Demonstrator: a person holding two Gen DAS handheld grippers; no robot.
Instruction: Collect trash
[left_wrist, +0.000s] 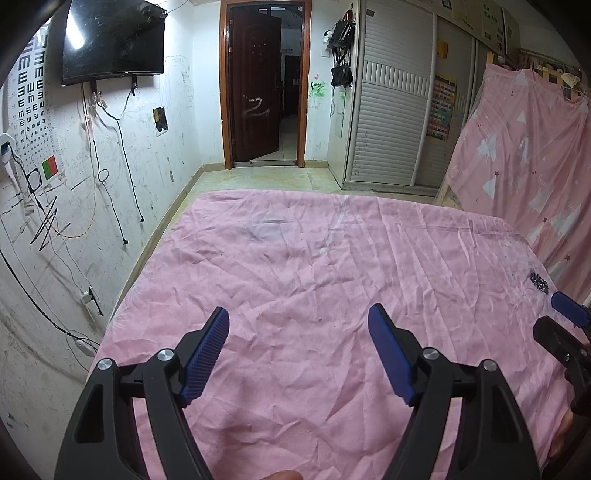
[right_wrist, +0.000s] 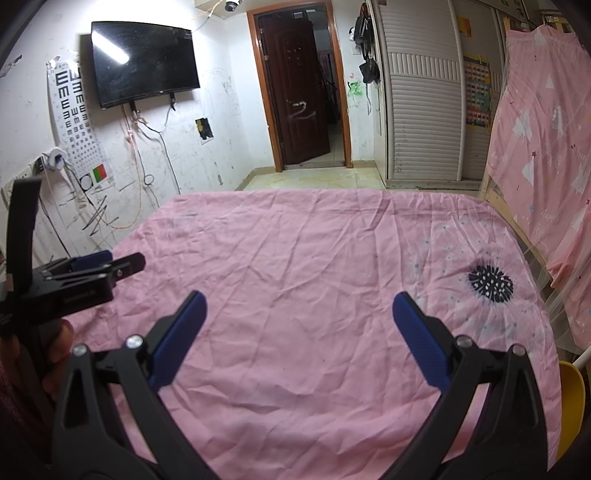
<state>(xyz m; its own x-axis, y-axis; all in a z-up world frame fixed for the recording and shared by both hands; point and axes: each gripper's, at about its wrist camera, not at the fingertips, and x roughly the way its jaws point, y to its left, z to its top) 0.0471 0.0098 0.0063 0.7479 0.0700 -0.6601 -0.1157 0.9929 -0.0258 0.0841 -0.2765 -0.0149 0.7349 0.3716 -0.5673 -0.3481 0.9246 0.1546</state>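
Over a bed (left_wrist: 295, 258) covered with a creased pink sheet, both hand-held grippers hang with their blue-padded fingers spread wide apart and nothing between them. No piece of trash can be told in either view; the sheet shows only wrinkles, a few faint pale smears near its far edge and a dark flower print (right_wrist: 490, 284) with white dots toward its right side. Seen from the left wrist, the left hand-held gripper (left_wrist: 299, 332) fills the lower part of the picture, and at the right edge only a blue pad and a bit of black frame of the right hand-held gripper (right_wrist: 299, 317) show, so the flower print is cut to a sliver there. Seen from the right wrist, the flower print is whole, a yellow chair (right_wrist: 572, 398) stands beside the bed at the lower right, and the left tool appears from the side at the left edge with a hand (right_wrist: 55, 354) around its grip. Both views share the far wall with a dark television (left_wrist: 112, 40), an eye chart (right_wrist: 75, 122), loose cables, an open brown door (left_wrist: 255, 92), white slatted wardrobe doors (right_wrist: 421, 92) and a pink patterned curtain (left_wrist: 524, 155) at the right. A ceiling camera (right_wrist: 232, 4) shows only from the right wrist.
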